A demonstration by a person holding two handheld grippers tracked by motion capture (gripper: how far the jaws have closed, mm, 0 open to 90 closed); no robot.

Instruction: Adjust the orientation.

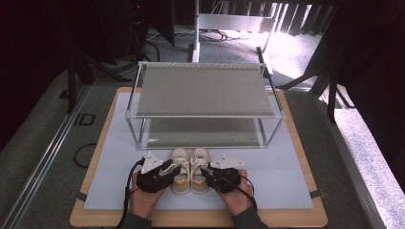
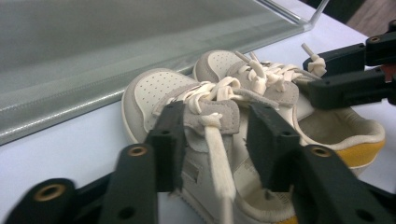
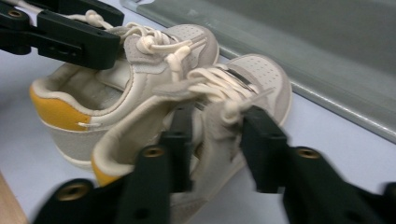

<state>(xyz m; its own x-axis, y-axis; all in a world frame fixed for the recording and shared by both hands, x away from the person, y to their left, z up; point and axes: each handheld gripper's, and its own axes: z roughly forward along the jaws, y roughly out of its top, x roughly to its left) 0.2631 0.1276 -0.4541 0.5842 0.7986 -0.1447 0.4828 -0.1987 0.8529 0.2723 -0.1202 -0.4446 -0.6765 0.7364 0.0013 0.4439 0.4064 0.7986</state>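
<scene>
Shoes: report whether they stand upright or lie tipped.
Upright: both shoes rest on their soles on the mat, toes toward the rack.

**What you can't see well**

In your high view, your hands cover the heels of both shoes (image 1: 190,175), low in the middle of the frame. The laces are too small to make out there.

In your left gripper view, the near shoe's (image 2: 205,154) heel is cut off at the bottom edge, and the jaws hide part of its side.

In your right gripper view, the near shoe (image 3: 205,135) is blurry, and you can't tell whether the pads press on it.
</scene>
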